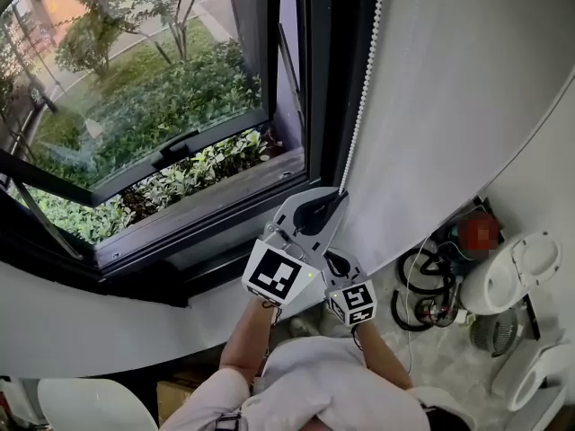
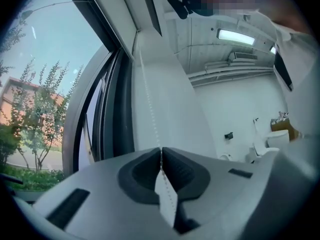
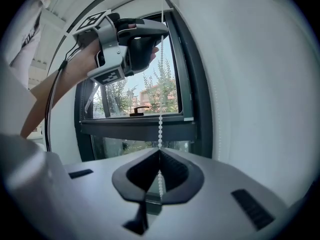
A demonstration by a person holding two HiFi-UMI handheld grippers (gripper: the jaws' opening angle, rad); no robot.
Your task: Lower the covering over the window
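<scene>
Clamping the chain [image 2: 151, 116] between its pads, our left claw [image 2: 161, 151] has its jaws pressed together. The beads run straight up out of the tip along the left edge of the blind [image 2: 170, 89]. We hold the same chain lower down with our right claw [image 3: 160, 154], whose jaws are likewise closed on it. From there the beads rise in a straight line to the left claw, which sits directly above, near the top of the right gripper view.

In the head view the two claws sit close together. The left one's tip meets the chain beside the dark frame [image 1: 319, 79], and the right one is just below it. The white blind hangs immediately right of the chain and fills the upper right of that view, its lower edge curving past our claws. Left of the frame the window [image 1: 180, 151] stands uncovered, its sash tilted outward over green shrubs [image 1: 198, 173]. Beyond the blind's lower edge, on the floor at the right, we see coiled black cables [image 1: 418, 285] and a white appliance [image 1: 521, 268].
</scene>
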